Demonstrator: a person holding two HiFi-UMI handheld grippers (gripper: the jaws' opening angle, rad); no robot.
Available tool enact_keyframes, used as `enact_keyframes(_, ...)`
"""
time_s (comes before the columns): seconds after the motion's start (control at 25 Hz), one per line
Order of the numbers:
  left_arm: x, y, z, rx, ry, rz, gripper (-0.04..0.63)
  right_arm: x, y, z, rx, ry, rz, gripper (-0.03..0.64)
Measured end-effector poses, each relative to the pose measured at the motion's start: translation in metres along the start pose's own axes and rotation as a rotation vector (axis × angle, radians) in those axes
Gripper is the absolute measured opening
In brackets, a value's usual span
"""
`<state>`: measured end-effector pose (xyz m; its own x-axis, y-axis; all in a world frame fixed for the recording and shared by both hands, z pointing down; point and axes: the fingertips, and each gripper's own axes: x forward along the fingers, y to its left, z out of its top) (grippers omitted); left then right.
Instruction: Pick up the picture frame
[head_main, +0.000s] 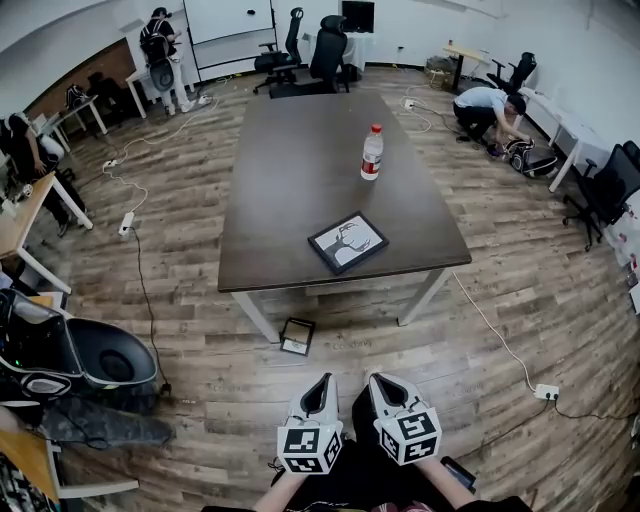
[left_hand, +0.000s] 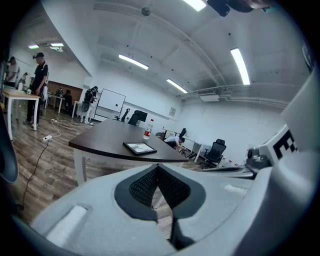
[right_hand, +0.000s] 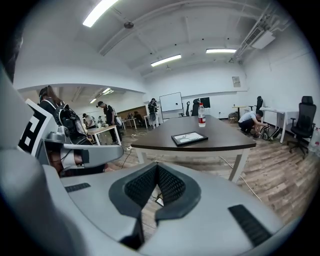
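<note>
Evidently the left gripper (head_main: 319, 384) and right gripper (head_main: 384, 384) were pressed together, empty; unopened, they might shove the flat picture frame (head_main: 348, 242), at twelve o'clock, off the table (head_main: 300, 150).

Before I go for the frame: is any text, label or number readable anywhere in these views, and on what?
No text can be read in any view.
The bottle: red label, print too small to read.
The picture frame: a drawing, no words visible.
The wall sign: too small to read.
Cubes on the left gripper and right gripper: black-and-white square markers only, no words.
</note>
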<state>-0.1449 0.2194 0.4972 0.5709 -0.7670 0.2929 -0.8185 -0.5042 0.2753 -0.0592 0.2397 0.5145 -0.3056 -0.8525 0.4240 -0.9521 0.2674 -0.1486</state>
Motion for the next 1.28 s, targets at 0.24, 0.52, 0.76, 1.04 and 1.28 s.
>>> enact_keyframes(0.24, 0.025, 0.021, 0.015, -0.008, -0.025, 0.07, 0.008, 0.041, -0.016, 0.012, -0.003, 0.009, 0.071, 0.008)
enact_keyframes(0.52, 0.08, 0.044, 0.03, -0.014, -0.01, 0.194, 0.008, 0.103, -0.055, 0.045, -0.062, 0.028, 0.186, 0.008)
enact_keyframes(0.76, 0.139, 0.042, 0.05, -0.03, 0.01, 0.259, 0.008, 0.143, -0.086, 0.074, -0.177, 0.044, 0.329, 0.008)
enact_keyframes(1.04, 0.206, 0.037, 0.059, -0.057, 0.027, 0.318, 0.008, 0.181, -0.144, 0.095, -0.183, 0.08, 0.388, 0.008)
enact_keyframes(1.28, 0.241, 0.031, 0.063, -0.081, 0.015, 0.358, 0.008, 0.196, -0.179, 0.109, -0.147, 0.068, 0.438, 0.008)
